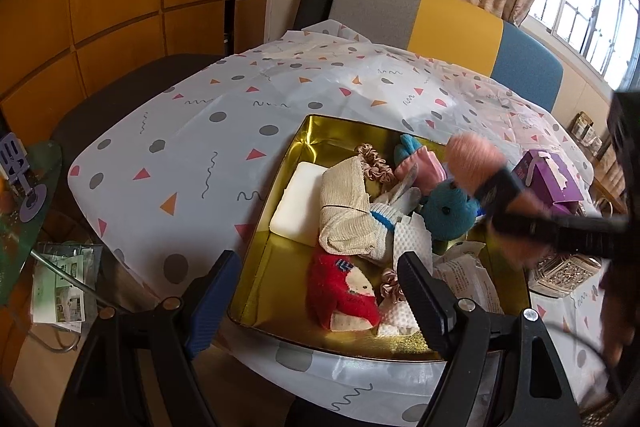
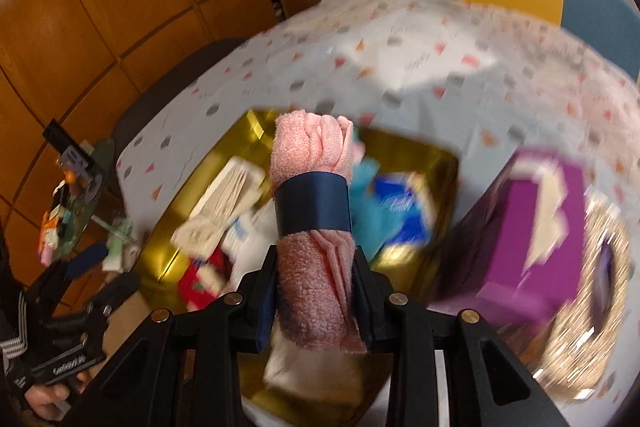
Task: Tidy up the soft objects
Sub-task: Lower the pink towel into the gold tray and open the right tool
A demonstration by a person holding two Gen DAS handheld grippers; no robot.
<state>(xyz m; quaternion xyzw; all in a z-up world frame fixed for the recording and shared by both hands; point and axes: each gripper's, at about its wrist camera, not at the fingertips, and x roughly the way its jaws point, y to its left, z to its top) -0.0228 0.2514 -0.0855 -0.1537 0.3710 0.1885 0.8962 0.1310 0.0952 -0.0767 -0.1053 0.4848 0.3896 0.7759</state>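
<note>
While the table (image 1: pixel 192 131) under its white plastic cloth with grey dots and coloured triangles fills both views, we see the shallow gold metal tin (image 1: pixel 280 163) sitting on it, packed with soft things. Just beside the tin on the right stands a purple cardboard box (image 2: pixel 536 227), blurred in the right wrist view. Inside the tin we pick out a cream rolled cloth (image 1: pixel 346 211) lying across the middle, a white foam block (image 1: pixel 298 201) touching its left side, a blue plush toy (image 1: pixel 446 209) to the right and a red knitted sock (image 1: pixel 346 291) near the front edge. Our right tool (image 2: pixel 316 291) is clamped on a pink rolled towel with a dark blue band (image 2: pixel 312 187), held above the tin. Our left tool (image 1: pixel 316 291) hovers over the tin's near corner with its fingers spread wide apart, holding nothing.
</note>
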